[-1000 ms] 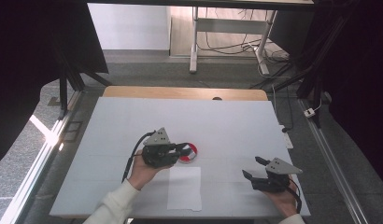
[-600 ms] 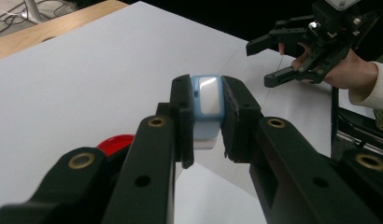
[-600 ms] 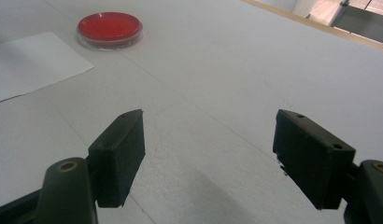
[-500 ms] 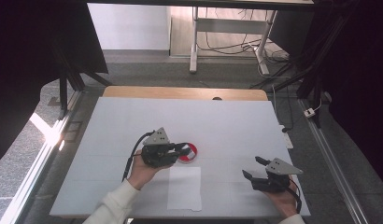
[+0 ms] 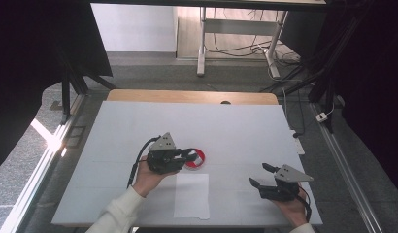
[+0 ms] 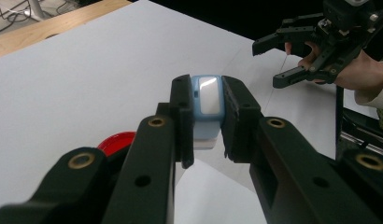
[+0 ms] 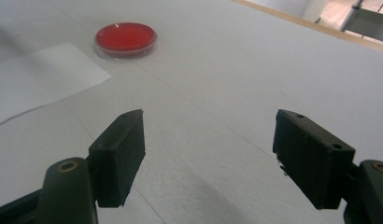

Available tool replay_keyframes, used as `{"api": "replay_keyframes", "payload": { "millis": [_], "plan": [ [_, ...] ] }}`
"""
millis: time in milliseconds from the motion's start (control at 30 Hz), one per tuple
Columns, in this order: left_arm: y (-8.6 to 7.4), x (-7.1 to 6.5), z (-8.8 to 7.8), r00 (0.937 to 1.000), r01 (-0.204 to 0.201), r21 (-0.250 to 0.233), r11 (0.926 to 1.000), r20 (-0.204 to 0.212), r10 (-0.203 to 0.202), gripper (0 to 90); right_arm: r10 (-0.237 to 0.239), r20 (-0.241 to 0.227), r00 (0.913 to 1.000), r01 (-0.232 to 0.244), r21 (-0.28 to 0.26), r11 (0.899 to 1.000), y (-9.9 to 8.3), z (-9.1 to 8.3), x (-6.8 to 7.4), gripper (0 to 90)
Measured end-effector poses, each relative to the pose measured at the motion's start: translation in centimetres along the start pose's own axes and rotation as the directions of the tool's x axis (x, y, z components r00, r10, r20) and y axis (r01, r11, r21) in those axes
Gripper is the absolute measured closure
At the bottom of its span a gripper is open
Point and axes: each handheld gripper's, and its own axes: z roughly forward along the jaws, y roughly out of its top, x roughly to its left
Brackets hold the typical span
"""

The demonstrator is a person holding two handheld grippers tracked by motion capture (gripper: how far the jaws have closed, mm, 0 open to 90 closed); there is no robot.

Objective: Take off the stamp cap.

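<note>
The left hand-held gripper (image 6: 206, 116) is clenched on a small light-blue block with a white face (image 6: 207, 100) — possibly a stamp or an eraser; the exact type cannot be confirmed. In the left gripper view both pads press the block's sides, and the block is held clear above the white tabletop (image 5: 139, 121). In the high view this hand-held gripper (image 5: 187, 156) sits over the near-left edge of a round red dish (image 5: 196, 158), just beyond the far edge of a white paper sheet (image 5: 192, 196).

The right hand-held gripper (image 7: 208, 154) is released: its jaws stand wide apart with nothing between them. In the high view it (image 5: 260, 175) rests near the right of the tabletop, well apart from the dish.

Step in hand, as judged: the block is positioned at the red dish, likely for contact with its surface. The next move calls for a controlled vertical lowering with the grip kept firm — then a short transfer toward the near paper sheet.
</note>
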Motion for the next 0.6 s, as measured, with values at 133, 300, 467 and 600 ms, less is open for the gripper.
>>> {"api": "replay_keyframes", "payload": {
  "millis": [133,300,467,600],
  "plan": [
    [0.0,0.0,0.0,1.0,-0.001,0.001,1.0,0.003,0.001,75.6,-0.004,-0.019,0.9998,0.005,0.005,1.0,0.3,0.3,0.5,26.3],
    [0.0,0.0,0.1,1.0,0.002,-0.001,1.0,0.001,-0.002,75.6,-0.007,-0.019,0.9998,0.007,0.0,1.0,0.4,0.6,0.8,26.5],
    [0.0,0.0,0.3,1.0,0.003,0.002,1.0,0.0,-0.003,75.6,-0.015,-0.018,0.9997,0.015,-0.003,1.0,0.9,0.8,1.5,26.5],
    [0.0,0.0,0.3,1.0,0.002,0.004,1.0,-0.001,-0.002,75.6,-0.027,-0.015,0.9995,0.027,0.002,1.0,1.2,1.2,2.2,26.6]
  ]
}}
